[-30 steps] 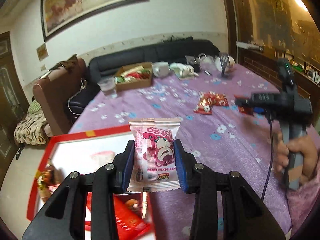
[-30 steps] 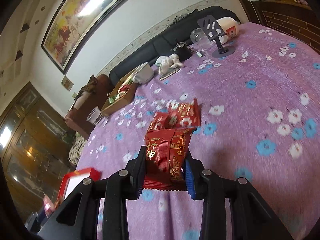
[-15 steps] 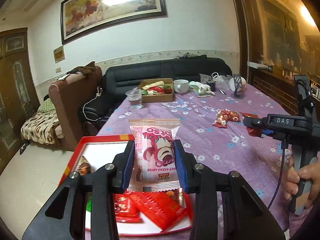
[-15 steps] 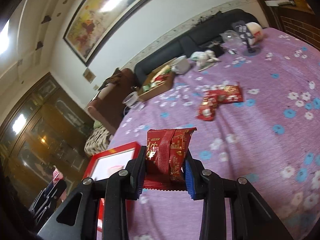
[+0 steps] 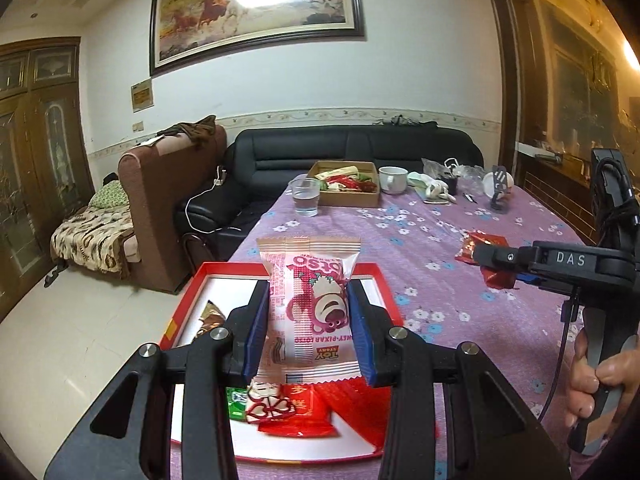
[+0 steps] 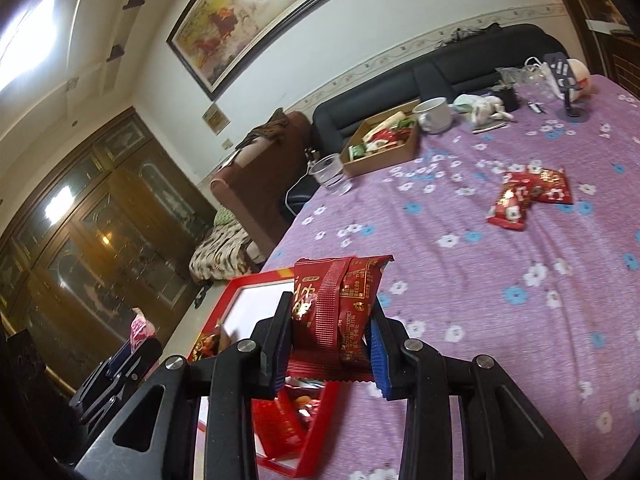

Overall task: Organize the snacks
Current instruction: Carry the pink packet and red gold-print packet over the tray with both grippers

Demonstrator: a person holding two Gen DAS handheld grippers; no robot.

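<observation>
A: While I hold both tools over the purple flowered surface, what do you see in them?

B: My left hand-held gripper is clenched on a pink bear-print snack packet, upright above the shallow red-rimmed white tray at the surface's near left corner.

A: And the right one?

B: My right hand-held gripper pinches a dark red foil snack packet above the tray's right rim.

A: What is in the tray?

B: Red and green wrappers lie inside. Two red packets lie near the surface's middle, and a brown cardboard box of snacks sits at the far edge, beside a clear cup.
</observation>
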